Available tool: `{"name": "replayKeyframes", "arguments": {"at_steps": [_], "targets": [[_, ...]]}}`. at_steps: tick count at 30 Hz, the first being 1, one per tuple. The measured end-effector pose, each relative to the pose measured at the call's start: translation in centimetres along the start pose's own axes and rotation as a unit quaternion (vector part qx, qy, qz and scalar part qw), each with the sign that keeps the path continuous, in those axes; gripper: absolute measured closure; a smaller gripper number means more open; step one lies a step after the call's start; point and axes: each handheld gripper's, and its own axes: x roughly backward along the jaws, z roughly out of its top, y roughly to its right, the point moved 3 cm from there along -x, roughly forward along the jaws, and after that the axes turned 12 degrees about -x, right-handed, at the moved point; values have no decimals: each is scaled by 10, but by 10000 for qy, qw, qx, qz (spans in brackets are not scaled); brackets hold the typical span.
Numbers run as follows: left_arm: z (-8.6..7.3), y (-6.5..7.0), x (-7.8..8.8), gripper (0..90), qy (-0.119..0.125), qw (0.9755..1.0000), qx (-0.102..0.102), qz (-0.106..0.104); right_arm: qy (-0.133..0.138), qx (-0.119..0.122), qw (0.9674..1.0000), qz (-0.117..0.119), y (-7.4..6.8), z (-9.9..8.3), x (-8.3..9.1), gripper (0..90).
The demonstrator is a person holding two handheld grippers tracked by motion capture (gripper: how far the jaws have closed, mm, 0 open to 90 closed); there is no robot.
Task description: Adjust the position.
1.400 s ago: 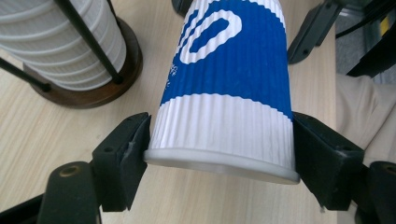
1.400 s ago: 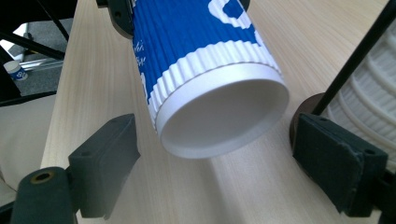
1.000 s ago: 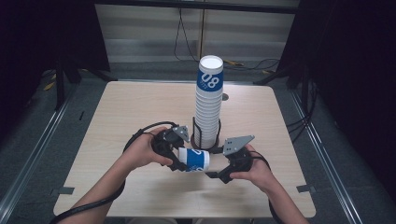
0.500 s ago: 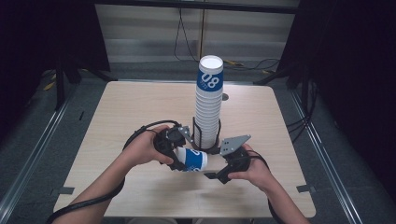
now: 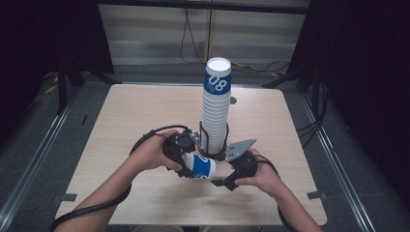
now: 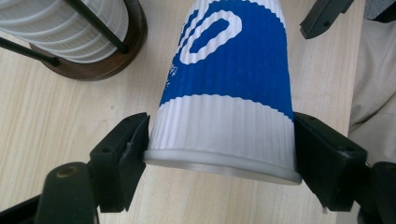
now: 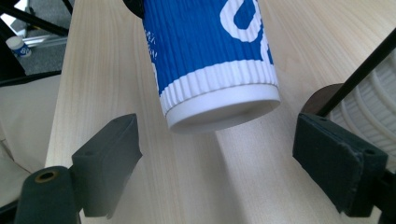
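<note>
The cup [image 5: 202,166] is a ribbed paper cup with a broad blue band, white lettering and white ribbed margins at both ends. It is held on its side above the table [image 5: 145,111], near the front edge and roughly midway between the left and right edges, just in front of the cup stack [image 5: 216,111].

The left gripper [image 5: 186,166] is clamped on the cup at the rim end. In the left gripper view, both pads [image 6: 135,149] are pressed against the white margin just above the rolled rim, one at each side. These jaws have eased open slightly within the last second, yet contact with the cup wall is maintained.

The right gripper [image 5: 227,176] is positioned at the base end of the cup. In the right gripper view, its jaws are spread wide, and the base of the cup [image 7: 219,70] is seen between and beyond them, untouched by either pad.

The stack is kept upright in a wire holder on a dark round base [image 6: 107,60].
</note>
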Motion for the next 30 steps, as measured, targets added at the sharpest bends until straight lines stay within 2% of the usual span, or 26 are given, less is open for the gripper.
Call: {"name": "replayKeyframes", "arguments": {"at_steps": [11, 22, 30], "targets": [[2, -1, -2, 229, -168, 9998, -75, -45, -263, 99, 9996, 32, -3, 8, -4, 153], [6, 0, -5, 228, -150, 9998, -94, -100, -501, 195, 9985, 64, -4, 14, -6, 168], [13, -1, -5, 228, -262, 9993, -222, -138, -642, 254, 9976, 99, -6, 16, -7, 169]]}}
